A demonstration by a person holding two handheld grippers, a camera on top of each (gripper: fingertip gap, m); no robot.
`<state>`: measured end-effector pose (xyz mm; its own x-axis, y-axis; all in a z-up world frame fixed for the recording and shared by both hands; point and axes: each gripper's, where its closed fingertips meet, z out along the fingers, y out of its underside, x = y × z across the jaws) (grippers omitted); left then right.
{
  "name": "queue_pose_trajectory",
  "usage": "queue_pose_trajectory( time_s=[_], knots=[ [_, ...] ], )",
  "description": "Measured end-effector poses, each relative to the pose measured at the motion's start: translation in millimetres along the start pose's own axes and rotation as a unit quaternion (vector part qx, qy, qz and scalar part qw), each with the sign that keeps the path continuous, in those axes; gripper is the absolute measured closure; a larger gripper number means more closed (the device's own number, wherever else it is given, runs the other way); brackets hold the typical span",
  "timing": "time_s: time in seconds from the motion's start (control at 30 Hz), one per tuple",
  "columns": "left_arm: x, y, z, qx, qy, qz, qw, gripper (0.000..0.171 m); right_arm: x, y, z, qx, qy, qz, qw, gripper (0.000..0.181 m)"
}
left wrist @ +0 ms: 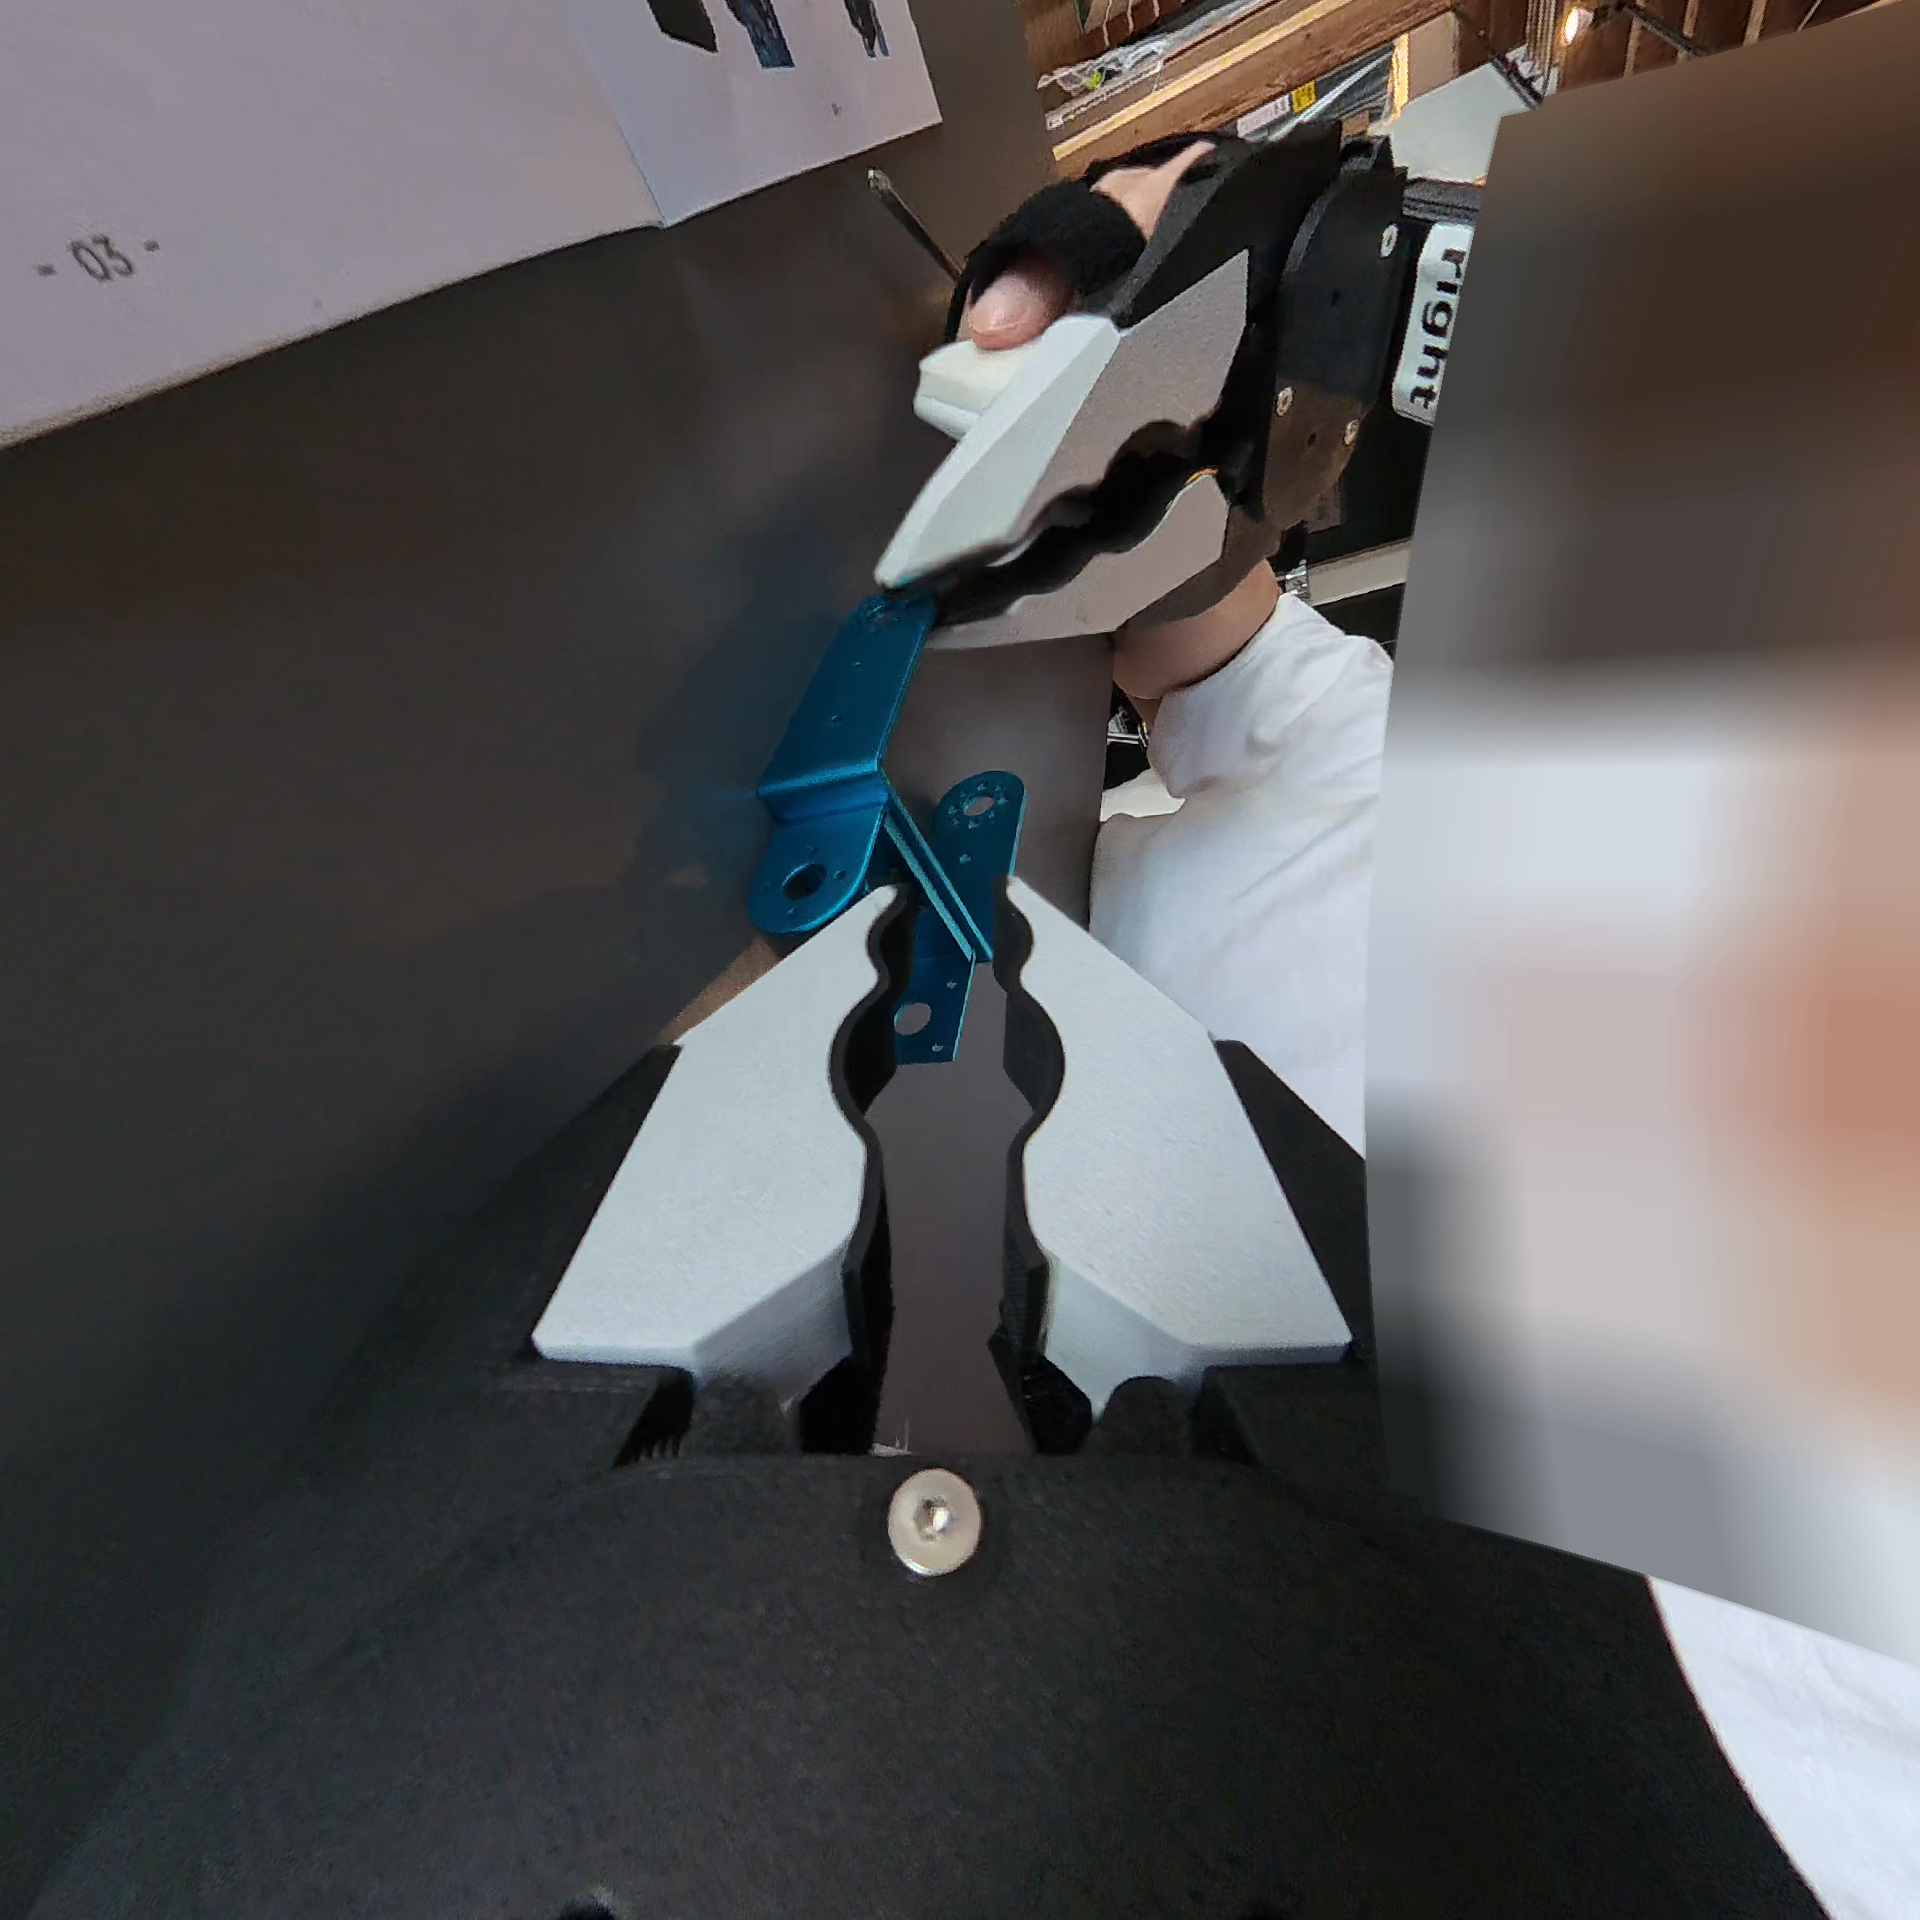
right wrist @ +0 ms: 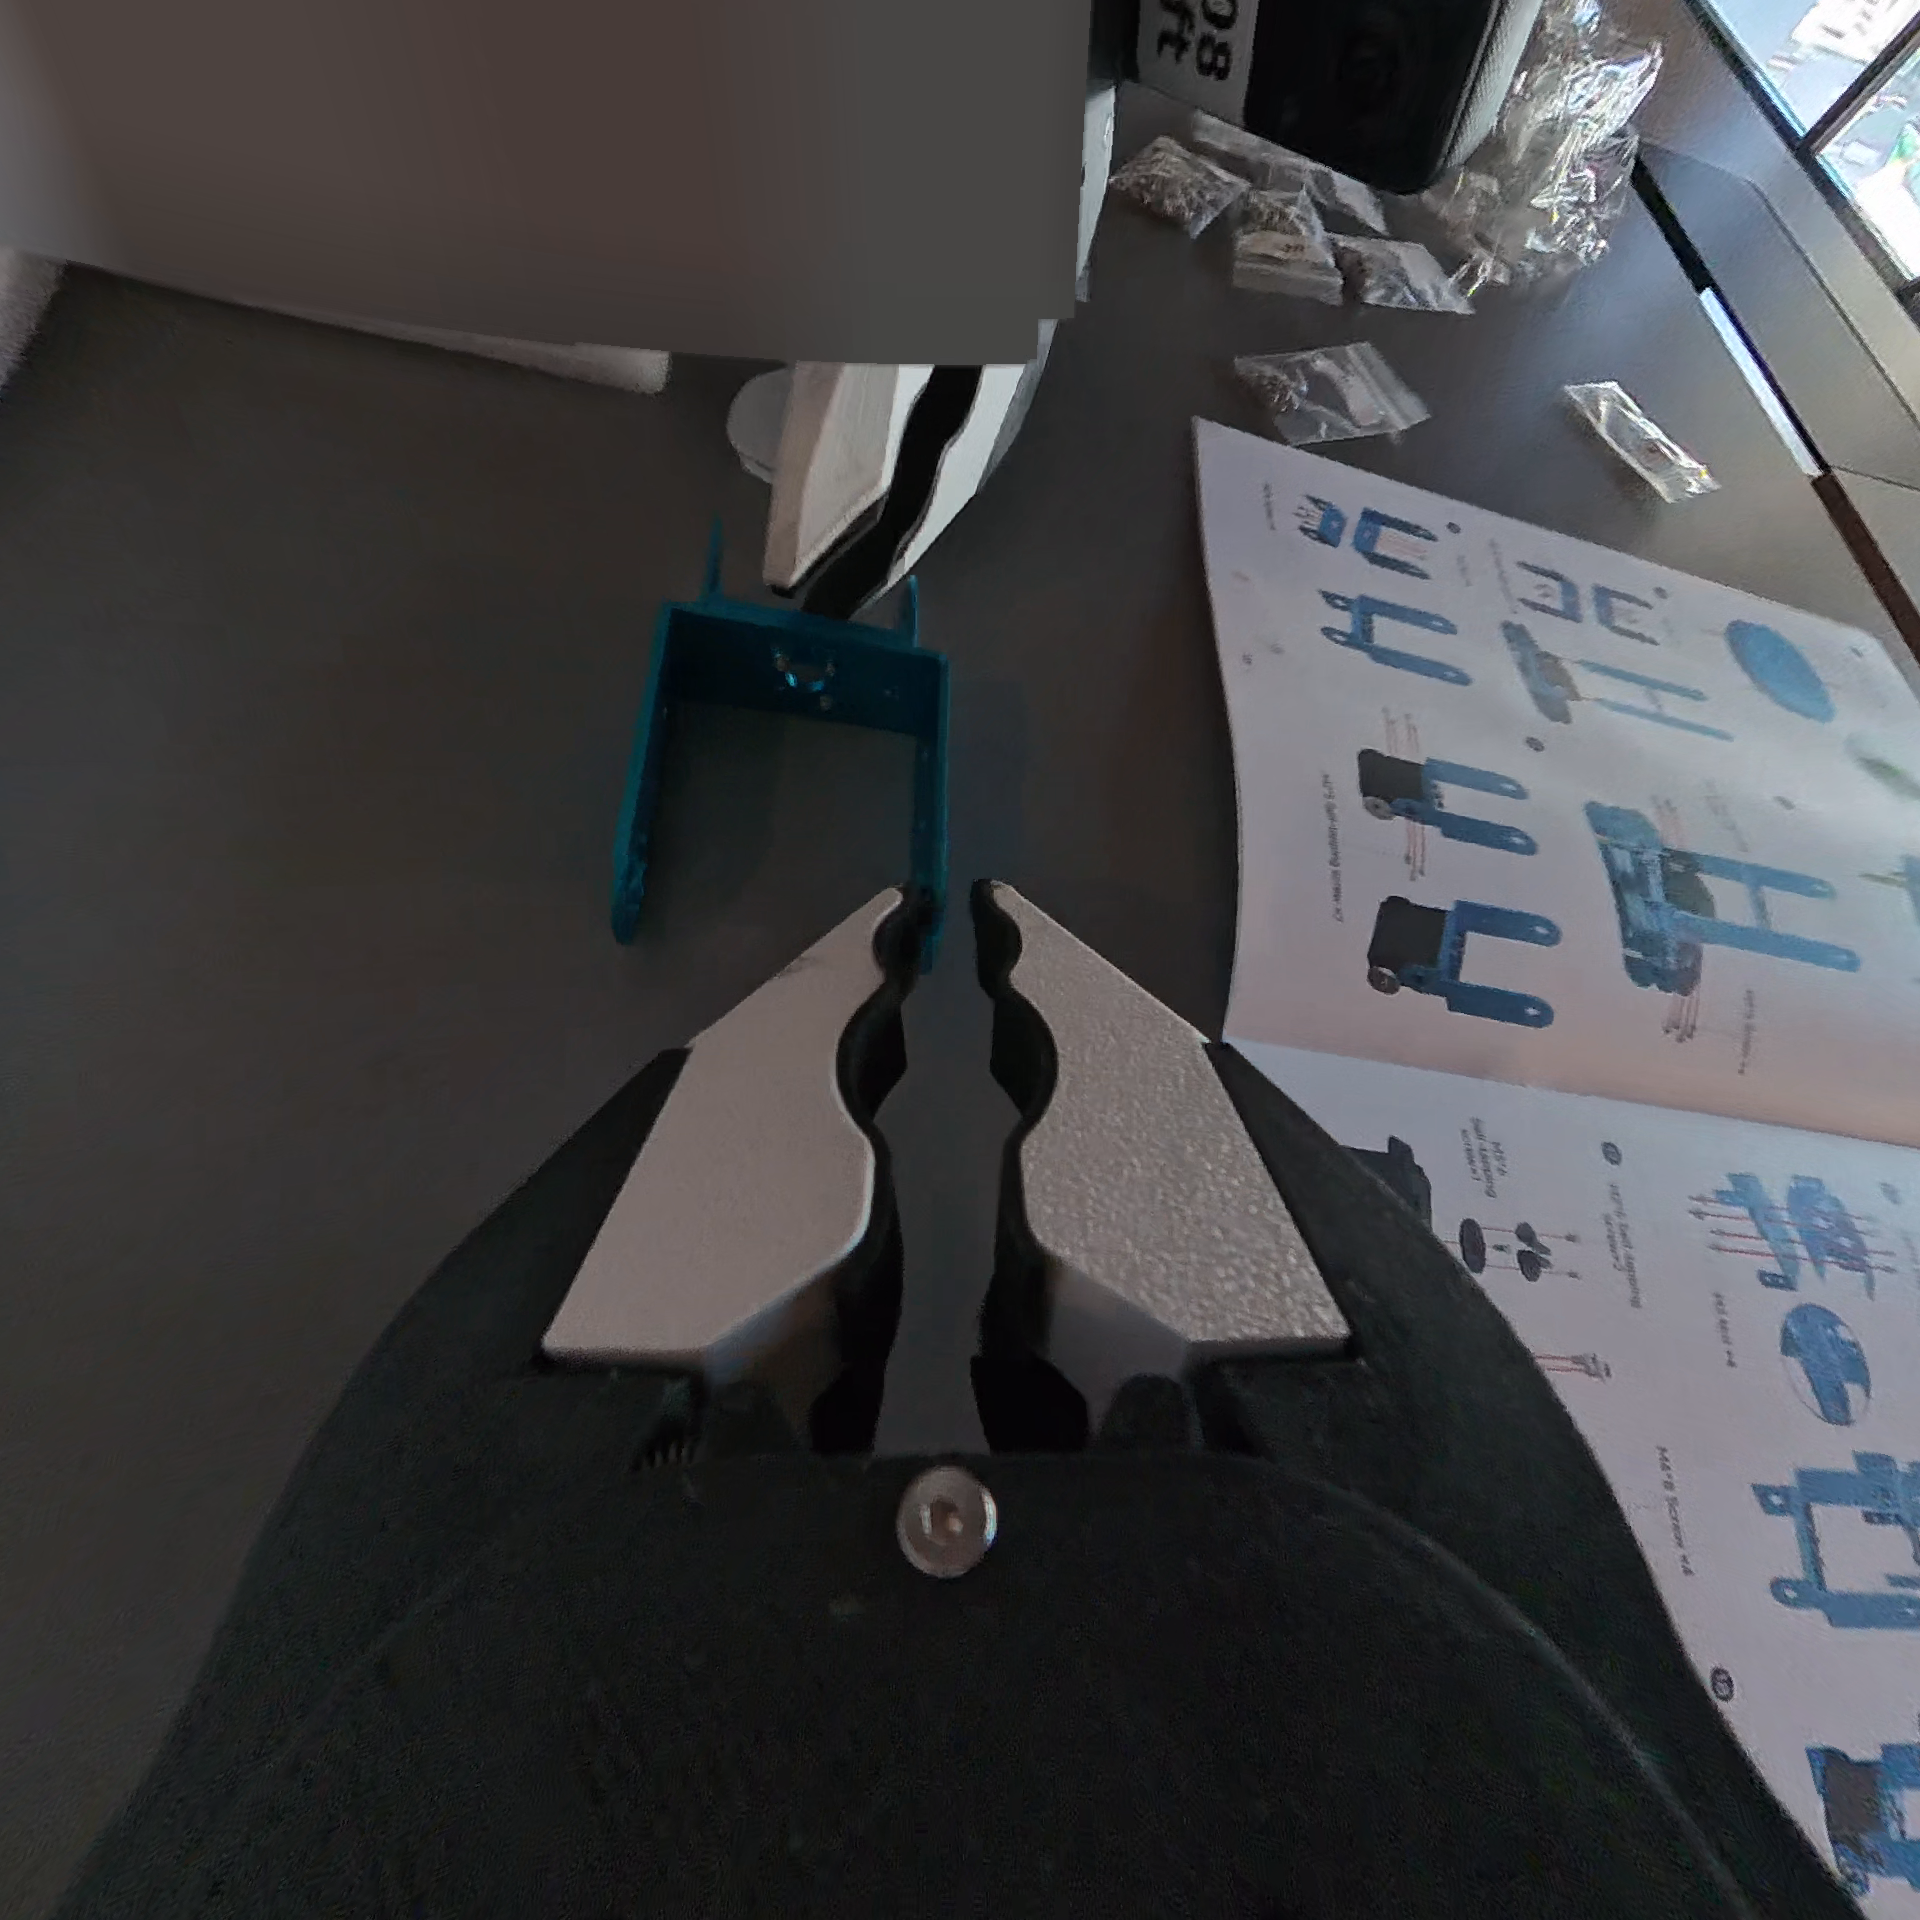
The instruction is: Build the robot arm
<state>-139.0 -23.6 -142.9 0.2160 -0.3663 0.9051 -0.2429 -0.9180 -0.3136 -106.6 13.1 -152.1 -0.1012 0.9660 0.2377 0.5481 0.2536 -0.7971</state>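
1. The left tool [left wrist: 948, 902] has its fingers slightly apart around a thin flange of the blue bracket [left wrist: 842, 748]; whether the pads actually press it is hard to tell from either view.
2. The bracket is a blue U-shaped metal piece with holes, lying on the dark counter [left wrist: 364, 727] between the two tools.
3. In the right wrist view the bracket [right wrist: 790, 696] shows its open side toward the camera, two arms reaching toward the right tool [right wrist: 948, 902].
4. The right tool's tips are a narrow gap apart, with the end of the bracket's right arm between them, touching the left fingertip [right wrist: 883, 925].
5. From the left wrist view, the right tool [left wrist: 914, 597] is nearly closed on the bracket's far end, held by a hand [left wrist: 1049, 270] in a black fingerless glove.
6. To the right, an open manual [right wrist: 1558, 883] lies on the counter, with small bags [right wrist: 1320, 384] of hardware beyond it.
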Motion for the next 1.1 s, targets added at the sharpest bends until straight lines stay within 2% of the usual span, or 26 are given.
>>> queue_pose_trajectory(
  time_s=[0.03,0.4,0.6,0.73,0.83,0.9,1.1],
  knots=[
    [-1,0,0,-0.001,-0.003,0.000,1.000,0.162,0,-2,1,0.002,-0.001,0.003,1.000,0.179],
    [-13,-10,-14,0.025,-0.047,0.009,0.999,0.166,18,-4,14,-0.026,0.055,0.037,0.997,0.178],
    [-14,-11,-15,0.026,-0.043,0.006,0.999,0.164,14,-8,8,-0.001,0.039,0.021,0.999,0.175],
    [-13,-11,-14,0.024,-0.036,0.002,0.999,0.162,-2,-5,-12,0.011,-0.020,-0.032,0.999,0.174],
    [-12,-12,-15,0.027,-0.031,0.002,0.999,0.162,-14,9,-18,-0.040,-0.076,-0.029,0.996,0.170],
    [-11,-12,-15,0.027,-0.031,0.004,0.999,0.162,-26,4,-17,-0.051,-0.125,-0.006,0.991,0.168],
    [-8,-10,-14,0.025,-0.038,0.016,0.999,0.161,-25,10,-13,-0.184,-0.151,0.051,0.970,0.169]
  ],
)
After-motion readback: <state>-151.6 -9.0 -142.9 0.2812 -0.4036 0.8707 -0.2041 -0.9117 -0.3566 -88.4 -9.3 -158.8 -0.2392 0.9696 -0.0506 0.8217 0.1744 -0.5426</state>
